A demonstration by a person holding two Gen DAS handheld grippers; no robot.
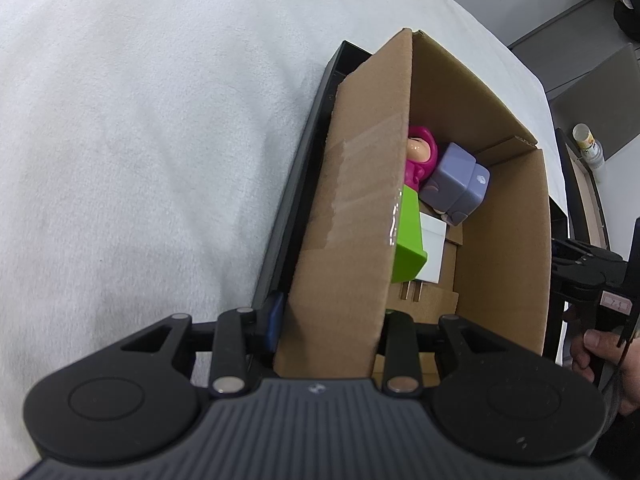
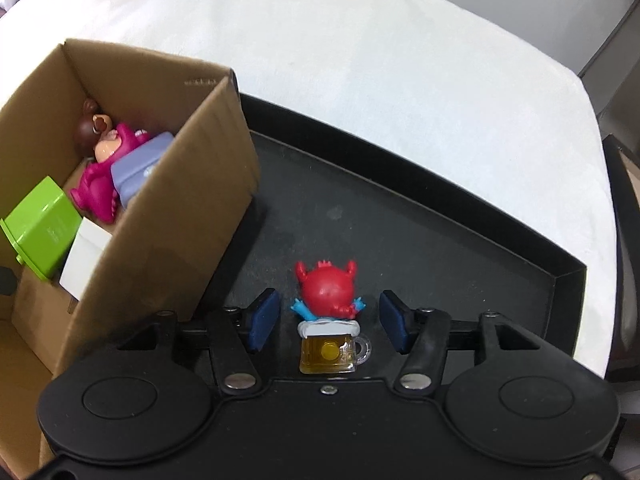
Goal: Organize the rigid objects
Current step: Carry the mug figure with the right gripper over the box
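**Box wall clamped on the left, red toy framed on the right**

White cloth [image 2: 360,60] is spread over the tabletop, and a shallow black tray [image 2: 440,216] is set on it. An open cardboard box [image 2: 168,216] is stood on the tray's left part.

Both grippers are pointed steeply downward. The left gripper [image 1: 332,320] is closed almost fully on the box's near wall: one blue pad is seen outside the wall, and the other finger is placed inside the box. The box is thus gripped by its wall.

The right gripper [image 2: 326,320] is held low over the tray, just beside the box's right wall. Its jaws are partly open, and a red toy figure [image 2: 326,290] is framed between the two blue pads [image 2: 264,320]. A gap is seen on each side, so the figure is not touched. The figure is mounted on a small clear amber mug [image 2: 326,354], which rests on the tray floor. A hand [image 1: 600,356] wrapped round the right gripper's handle is seen at the edge of the left view.

Inside the box, a pink doll [image 2: 100,184], a lilac block [image 2: 138,168], a green container [image 2: 42,228] and a white box [image 2: 86,260] are packed close together.
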